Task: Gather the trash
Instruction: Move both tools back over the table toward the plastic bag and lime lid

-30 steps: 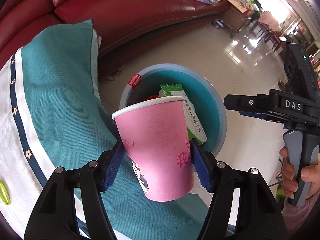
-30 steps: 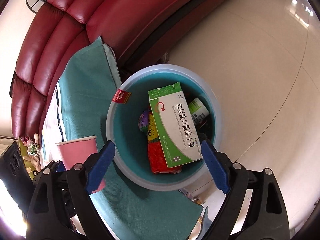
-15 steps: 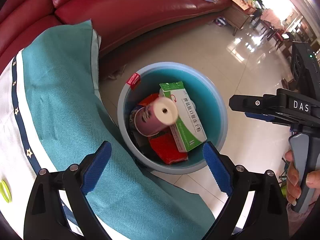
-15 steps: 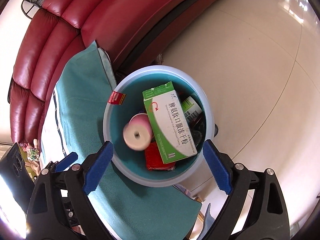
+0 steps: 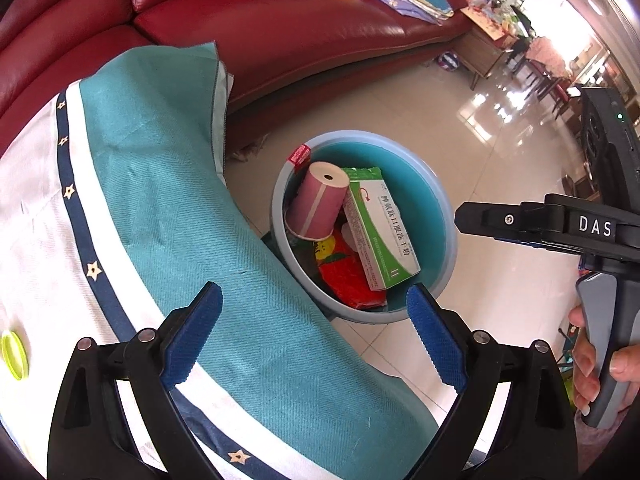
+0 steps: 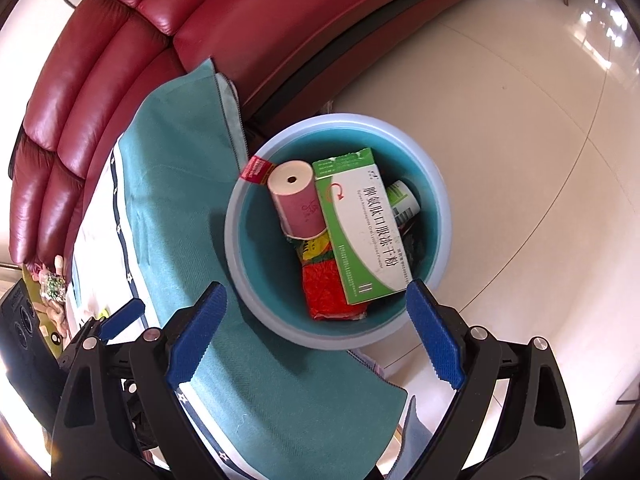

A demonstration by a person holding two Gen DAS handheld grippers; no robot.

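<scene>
The pink paper cup [image 5: 316, 206] lies on its side inside the blue trash bin [image 5: 444, 216], its base turned up toward the cameras, leaning against a green-and-white medicine box [image 5: 380, 232] with a red snack wrapper [image 5: 348, 284] beneath them. A small bottle [image 6: 404, 200] shows behind the box in the right wrist view. The bin stands on the tiled floor [image 6: 520, 160], just beside the teal-draped worktop [image 5: 180, 220] and near a red leather sofa [image 5: 300, 24]. The left gripper [image 5: 314, 338] hangs above the worktop edge, its jaws having just been opening, now spread wide with nothing between them. The right gripper [image 6: 316, 336] is likewise spread and empty, above the bin. A hand [image 5: 596, 364] grips its handle.
</scene>
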